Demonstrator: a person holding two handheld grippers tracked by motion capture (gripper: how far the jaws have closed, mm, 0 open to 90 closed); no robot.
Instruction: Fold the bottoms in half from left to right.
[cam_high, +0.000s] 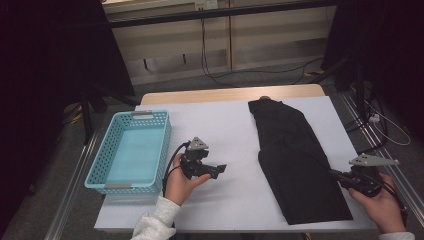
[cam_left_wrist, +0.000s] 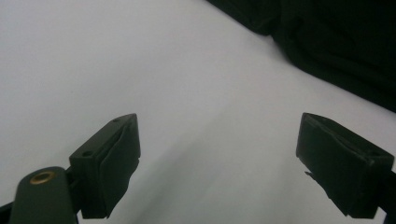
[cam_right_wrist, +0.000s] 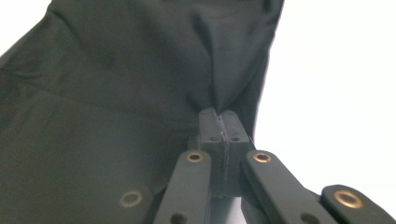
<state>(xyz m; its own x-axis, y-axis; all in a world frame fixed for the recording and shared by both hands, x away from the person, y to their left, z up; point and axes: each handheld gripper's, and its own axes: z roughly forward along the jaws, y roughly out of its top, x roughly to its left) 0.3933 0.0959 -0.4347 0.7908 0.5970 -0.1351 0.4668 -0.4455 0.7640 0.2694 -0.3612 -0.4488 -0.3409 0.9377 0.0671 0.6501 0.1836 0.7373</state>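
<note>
From the high view, a table covered by a white sheet carries a light blue perforated basket along its left edge. The basket's floor shows bare, with nothing lying in it. A black garment lies lengthwise along the right half of the table, its narrow end near the far edge and its wider end reaching almost to the near edge. The left gripper is held in the person's left hand between the basket and the garment, above the white sheet, nearer the near edge; its tips point toward the garment and stand apart from it. The right gripper is held in the right hand near the near right corner, its tips meeting the garment's right border. No label, brand or writing can be read on the basket, the garment or the grippers.

In the left gripper view, the jaws stand wide apart with nothing between them, and below them lies the bare white sheet. The black garment fills the upper right corner, clear of the pads.

In the right gripper view, the jaws are pressed together, and a pinched fold of the black garment runs up from between the pads. The cloth gathers into creases at the grip. The white sheet shows at the right.
</note>
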